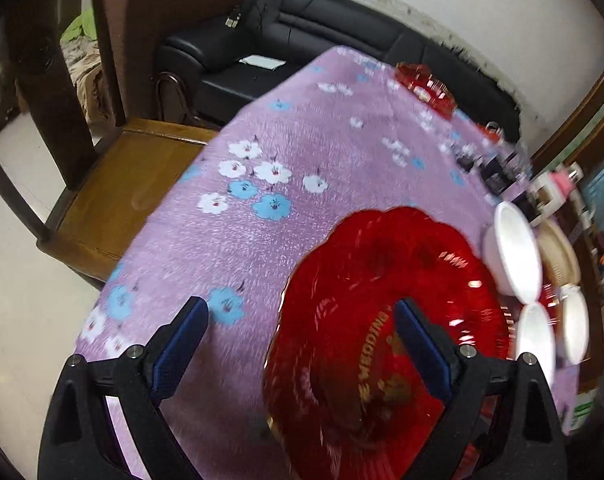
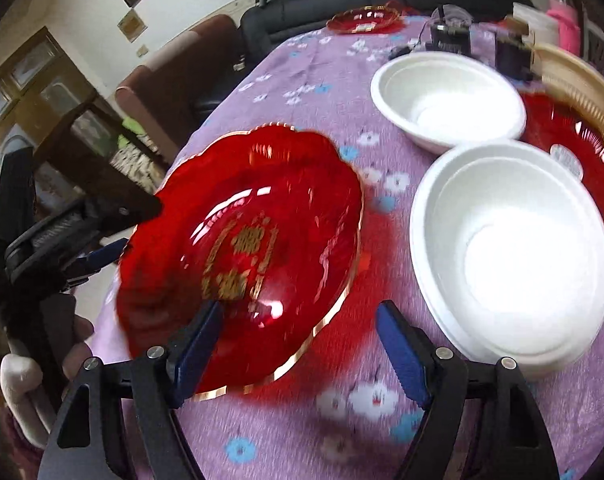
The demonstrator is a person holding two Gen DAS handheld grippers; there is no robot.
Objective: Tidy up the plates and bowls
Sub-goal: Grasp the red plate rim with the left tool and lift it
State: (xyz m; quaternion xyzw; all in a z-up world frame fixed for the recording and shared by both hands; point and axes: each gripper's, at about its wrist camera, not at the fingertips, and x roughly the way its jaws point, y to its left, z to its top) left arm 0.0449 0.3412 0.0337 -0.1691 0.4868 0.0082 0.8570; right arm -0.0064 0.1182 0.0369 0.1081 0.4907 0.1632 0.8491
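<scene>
A red scalloped plate [image 1: 374, 280] with gold lettering and a gold rim lies on the purple flowered tablecloth [image 1: 302, 140]. My left gripper [image 1: 304, 338] is open and straddles the plate's left rim, with one finger over the cloth and the other over the plate. In the right wrist view the same plate [image 2: 242, 220] is in the middle, with the left gripper [image 2: 114, 232] at its far left edge. My right gripper [image 2: 300, 344] is open, and the plate's near rim lies between its fingers untouched. Two white bowls [image 2: 510, 248] [image 2: 446, 96] stand to the right.
A beige basket [image 2: 578, 80] rests on another red plate [image 2: 574, 152] at the right. A third red plate [image 2: 362, 18] sits at the table's far end, near dark gadgets [image 2: 450, 36]. A wooden chair [image 1: 114, 192] and a black sofa [image 1: 302, 40] border the table. A gloved hand [image 2: 22, 380] holds the left gripper.
</scene>
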